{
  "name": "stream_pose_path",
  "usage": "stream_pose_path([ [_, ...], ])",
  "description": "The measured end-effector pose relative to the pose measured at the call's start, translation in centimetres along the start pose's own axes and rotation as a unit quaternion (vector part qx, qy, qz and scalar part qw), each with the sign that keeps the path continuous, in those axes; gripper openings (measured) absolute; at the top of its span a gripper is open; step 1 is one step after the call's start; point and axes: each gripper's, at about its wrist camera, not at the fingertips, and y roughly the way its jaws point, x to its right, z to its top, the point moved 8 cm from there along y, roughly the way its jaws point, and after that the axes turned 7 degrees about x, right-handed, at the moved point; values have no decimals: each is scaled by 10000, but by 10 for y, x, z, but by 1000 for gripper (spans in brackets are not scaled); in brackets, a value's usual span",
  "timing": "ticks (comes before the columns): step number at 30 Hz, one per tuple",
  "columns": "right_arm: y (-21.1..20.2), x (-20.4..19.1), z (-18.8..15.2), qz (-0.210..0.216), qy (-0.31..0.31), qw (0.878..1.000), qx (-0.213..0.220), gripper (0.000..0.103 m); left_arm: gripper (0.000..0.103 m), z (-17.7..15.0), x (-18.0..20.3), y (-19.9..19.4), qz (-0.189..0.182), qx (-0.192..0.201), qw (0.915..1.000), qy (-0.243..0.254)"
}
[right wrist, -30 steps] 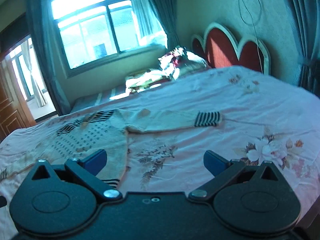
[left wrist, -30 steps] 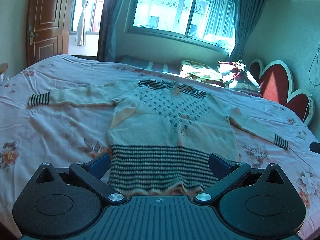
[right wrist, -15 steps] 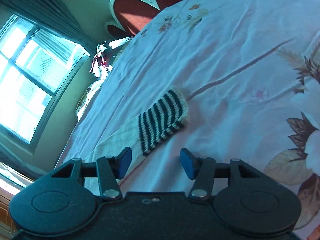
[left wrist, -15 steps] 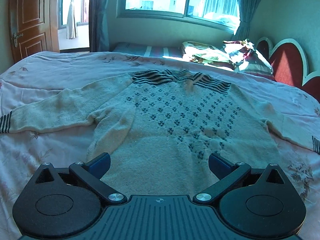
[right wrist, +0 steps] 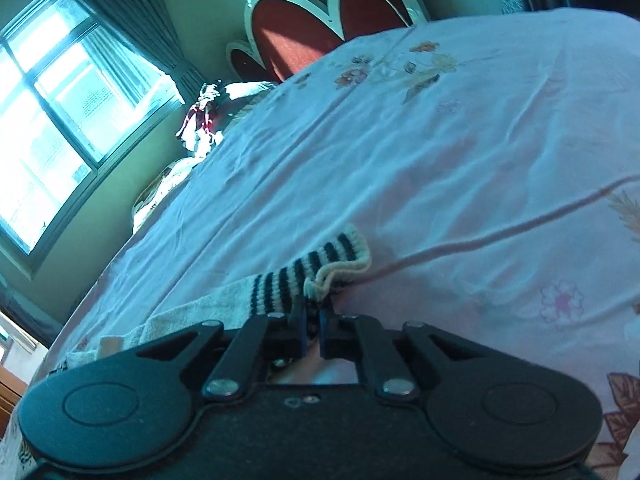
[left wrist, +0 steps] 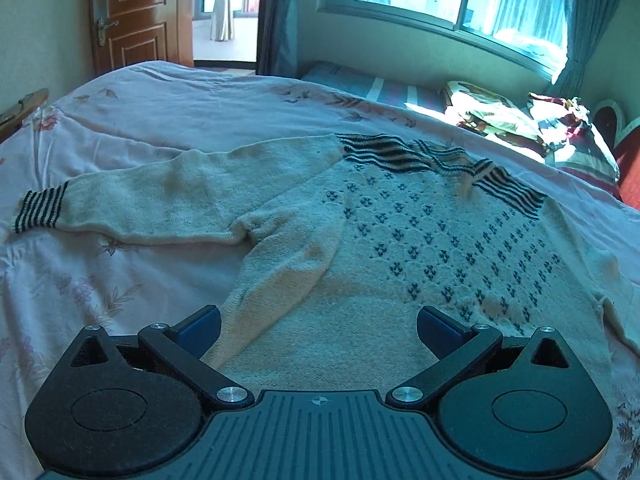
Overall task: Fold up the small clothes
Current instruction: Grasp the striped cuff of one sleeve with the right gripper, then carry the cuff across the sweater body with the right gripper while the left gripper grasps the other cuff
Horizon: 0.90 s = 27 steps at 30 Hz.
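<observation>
A cream knitted sweater [left wrist: 400,248] with dark dots and striped shoulders lies flat on the bed. Its left sleeve stretches out to a striped cuff [left wrist: 40,210]. My left gripper [left wrist: 318,326] is open and empty, hovering over the sweater's lower body. In the right wrist view my right gripper [right wrist: 314,318] is shut on the edge of the other striped cuff [right wrist: 308,276], which is bunched up at the jaws. The rest of that sleeve [right wrist: 192,308] trails left.
The bed has a pink floral sheet [right wrist: 460,152]. A pile of bedding and clothes [left wrist: 520,124] lies by the window at the far right. A red headboard [right wrist: 320,36] stands behind. A wooden door [left wrist: 132,16] is at the far left.
My right gripper has moved onto the striped cuff and closed on it. My left gripper has swung left over the sweater, bringing the left sleeve into view; it stays open.
</observation>
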Motion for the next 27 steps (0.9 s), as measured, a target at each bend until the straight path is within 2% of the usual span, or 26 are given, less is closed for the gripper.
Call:
stream_pose_path([
  [3, -6, -47, 5, 390, -630, 9970, 218, 6, 103, 3, -14, 6, -17, 53, 9996, -259],
  [7, -22, -148, -17, 1392, -1516, 9783, 234, 6, 103, 12, -32, 17, -125, 146, 9993, -324],
  [11, -42, -242, -76, 2284, -2191, 9486, -58, 6, 103, 24, -60, 31, -189, 159, 9988, -419],
  [14, -52, -297, -131, 2720, -2637, 9246, -400, 6, 103, 32, -86, 37, -228, 193, 9986, -442],
  [18, -64, -346, -201, 3026, -3081, 8982, -825, 6, 103, 39, -118, 42, -265, 181, 9984, -471],
  [22, -72, -368, -257, 3089, -3479, 8782, -1107, 8, 103, 43, -138, 50, -262, 135, 9987, -428],
  [24, -75, -368, -276, 3057, -3746, 8672, -1189, 16, 103, 45, -141, 54, -310, 101, 9985, -434],
  [26, -90, -368, -274, 3141, -3862, 8617, -981, 40, 103, 47, -133, 59, -445, 75, 9981, -419],
  [27, -100, -365, -269, 3206, -3822, 8623, -871, 47, 103, 49, -125, 60, -584, 82, 9973, -435],
])
